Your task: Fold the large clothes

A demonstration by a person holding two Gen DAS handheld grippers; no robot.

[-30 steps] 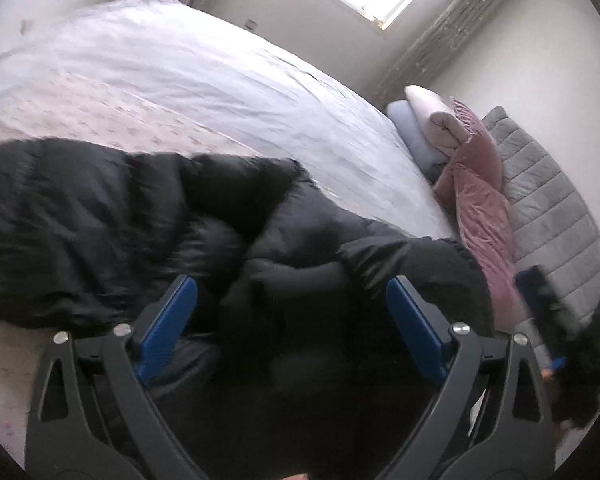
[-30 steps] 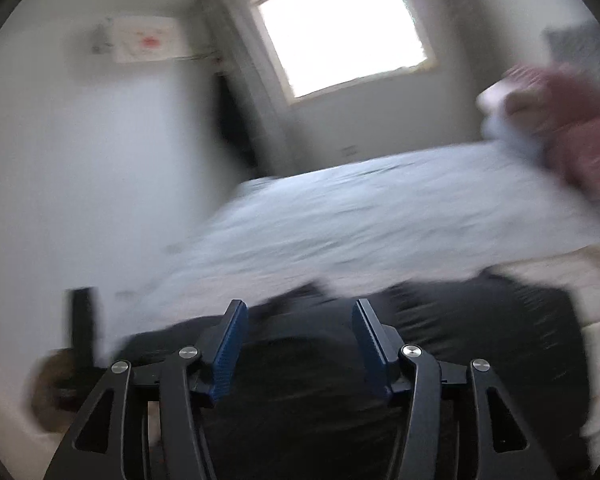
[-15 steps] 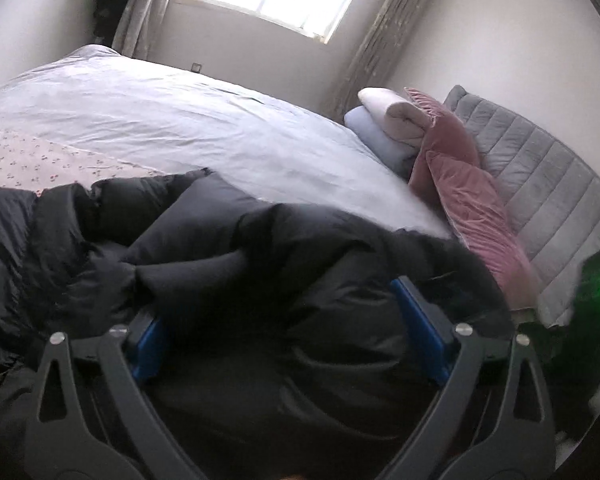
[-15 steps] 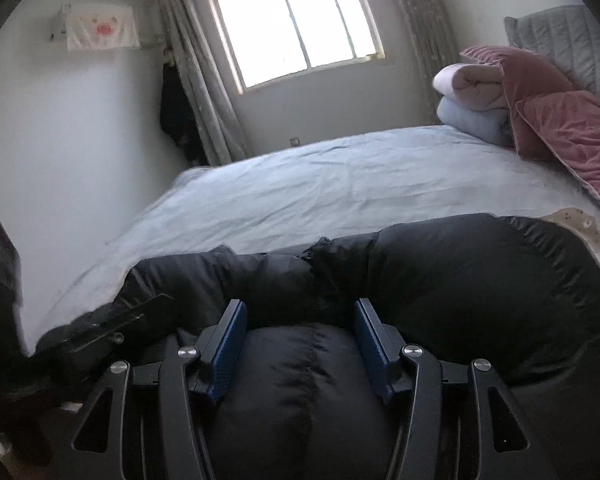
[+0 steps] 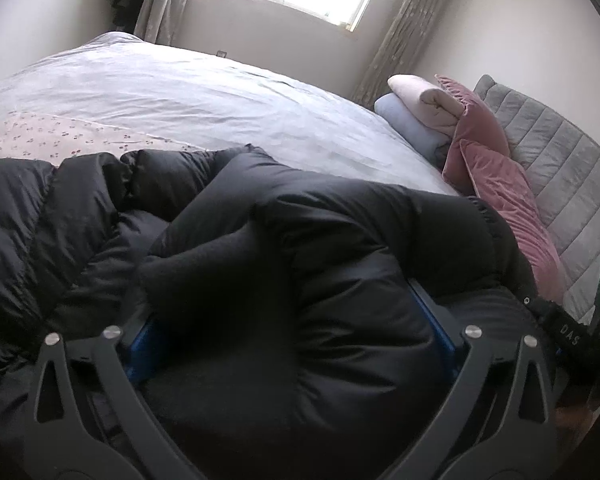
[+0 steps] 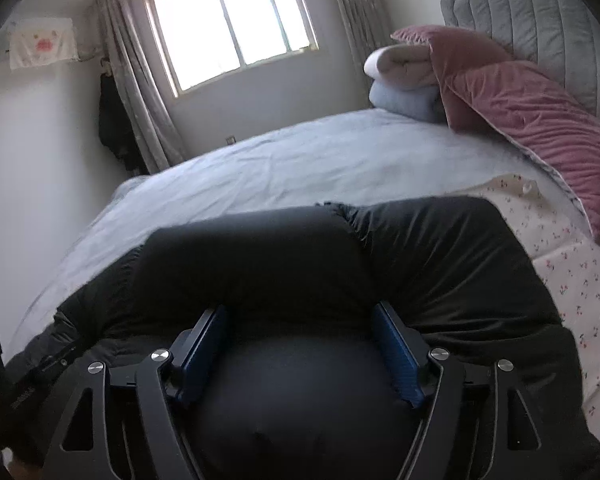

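Note:
A puffy black down jacket (image 5: 340, 240) lies bunched on the bed's near side, also filling the lower half of the right wrist view (image 6: 300, 248). My left gripper (image 5: 288, 312) is pushed low into it. Its jaws are opening and stand very wide, with a thick roll of jacket bulging between the blue pads (image 5: 140, 344) and hiding their tips. My right gripper (image 6: 298, 312) also sits down in the jacket. Its jaws are opening, and a rounded fold of jacket fills the gap between its blue pads (image 6: 396, 352).
The bed (image 5: 180, 88) has a pale blue cover beyond the jacket and a floral sheet (image 6: 572, 272) beside it. Pink velvet pillows (image 6: 520, 104) and folded blankets (image 6: 400, 68) lean on the grey headboard (image 6: 540, 20). A window and curtains stand behind.
Both grippers have sunk down into the jacket, which now rises over the left pads. The right jaws have spread wider around the fold that they pinched half a second ago.

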